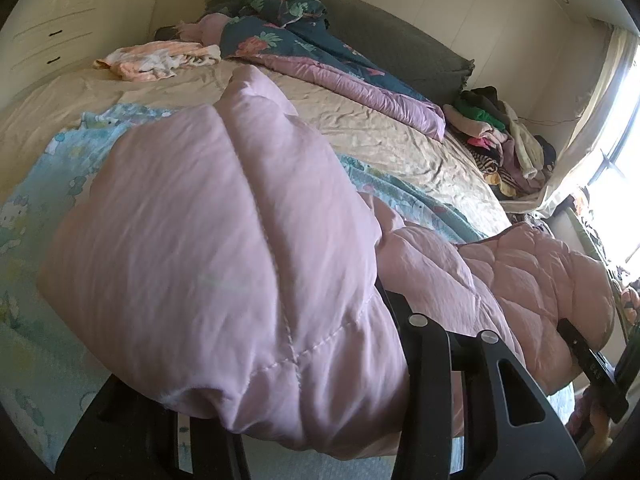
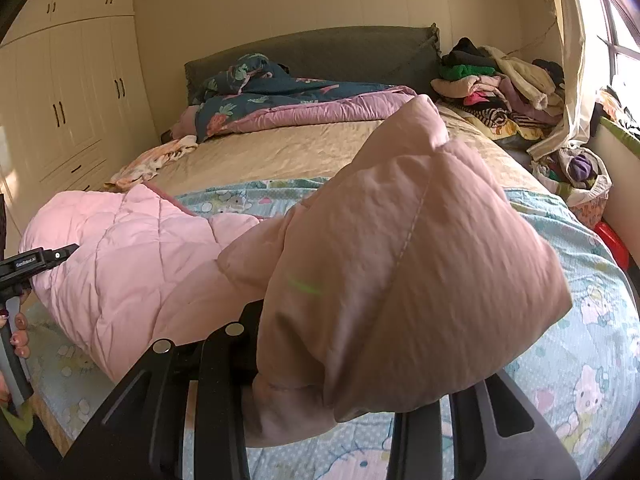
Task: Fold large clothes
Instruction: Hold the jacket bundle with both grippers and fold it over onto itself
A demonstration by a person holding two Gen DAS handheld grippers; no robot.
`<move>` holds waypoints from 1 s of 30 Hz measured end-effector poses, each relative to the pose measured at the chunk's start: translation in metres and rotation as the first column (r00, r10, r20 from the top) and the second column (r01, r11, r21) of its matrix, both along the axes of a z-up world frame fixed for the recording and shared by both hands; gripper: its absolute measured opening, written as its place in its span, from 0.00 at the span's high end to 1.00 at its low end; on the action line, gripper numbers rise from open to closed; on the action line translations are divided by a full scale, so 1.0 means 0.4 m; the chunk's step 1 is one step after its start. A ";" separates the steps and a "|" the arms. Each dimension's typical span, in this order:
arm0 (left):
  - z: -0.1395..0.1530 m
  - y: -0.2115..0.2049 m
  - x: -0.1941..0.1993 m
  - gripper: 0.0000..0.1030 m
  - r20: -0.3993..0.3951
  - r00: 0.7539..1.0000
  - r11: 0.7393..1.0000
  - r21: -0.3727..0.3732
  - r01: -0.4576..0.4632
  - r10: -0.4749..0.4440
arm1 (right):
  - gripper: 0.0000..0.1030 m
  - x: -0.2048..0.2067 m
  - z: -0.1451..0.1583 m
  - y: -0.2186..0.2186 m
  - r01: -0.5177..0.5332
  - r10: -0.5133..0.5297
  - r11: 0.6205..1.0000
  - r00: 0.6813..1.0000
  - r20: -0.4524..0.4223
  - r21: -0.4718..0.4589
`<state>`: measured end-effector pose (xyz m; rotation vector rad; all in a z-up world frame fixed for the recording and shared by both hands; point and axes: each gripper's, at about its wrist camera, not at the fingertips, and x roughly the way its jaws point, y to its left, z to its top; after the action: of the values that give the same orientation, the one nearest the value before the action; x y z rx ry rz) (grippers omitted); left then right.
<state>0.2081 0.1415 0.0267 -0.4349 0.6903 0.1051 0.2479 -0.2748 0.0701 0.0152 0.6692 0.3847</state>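
Note:
A pink quilted jacket [image 1: 208,240] hangs in a bunch over my left gripper [image 1: 260,304], which is shut on a fold of it. Only one finger [image 1: 386,294] shows beside the cloth. The rest of the jacket [image 2: 132,256] sags between the two hands onto the light-blue cartoon sheet [image 2: 580,344]. My right gripper [image 2: 360,320] is shut on another padded fold [image 2: 420,264], which covers its fingertips. The right gripper [image 1: 588,364] shows at the edge of the left wrist view. In the right wrist view the left gripper [image 2: 36,260] sits at the left edge, held by a hand [image 2: 18,336].
A beige bed sheet [image 2: 280,152] lies beyond the blue one. A dark floral duvet [image 2: 280,100] is heaped by the grey headboard [image 2: 340,52]. An orange-and-white garment [image 2: 152,164] lies far left. Piled clothes [image 2: 500,84] sit by the window. White wardrobes [image 2: 72,92] stand left.

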 end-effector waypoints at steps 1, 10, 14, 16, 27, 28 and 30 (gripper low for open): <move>-0.002 0.001 -0.007 0.67 -0.001 1.000 1.000 0.000 0.000 0.000 | 0.69 -0.004 -0.001 -0.001 0.002 -0.002 1.000 1.000 -0.003 0.000; -0.017 0.009 -0.048 0.67 -0.015 1.000 1.000 -0.007 -0.001 0.001 | 0.69 -0.050 -0.013 -0.008 0.012 -0.012 1.000 1.000 -0.017 0.007; -0.029 0.013 -0.068 0.67 -0.020 1.000 1.000 -0.010 0.000 0.000 | 0.69 -0.071 -0.020 -0.014 0.016 -0.016 1.000 1.000 -0.020 0.011; -0.037 0.014 -0.079 0.66 -0.023 1.000 1.000 -0.012 0.000 0.000 | 0.69 -0.073 -0.024 -0.016 0.019 -0.019 1.000 1.000 -0.023 0.012; -0.083 0.034 -0.134 0.65 -0.038 0.999 0.999 -0.031 0.013 -0.014 | 0.69 -0.120 -0.057 -0.022 0.036 -0.035 0.999 0.999 -0.037 0.018; -0.088 0.035 -0.140 0.65 -0.038 0.999 0.999 -0.035 0.013 -0.014 | 0.69 -0.123 -0.058 -0.024 0.037 -0.037 0.999 0.999 -0.041 0.022; -0.095 0.036 -0.153 0.65 -0.036 0.999 0.999 -0.037 0.016 -0.018 | 0.69 -0.135 -0.065 -0.029 0.040 -0.039 0.999 0.998 -0.046 0.027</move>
<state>0.1469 0.1557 -0.0113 -0.4633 0.7321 0.0845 0.1941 -0.2864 0.0440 0.0636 0.7069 0.3564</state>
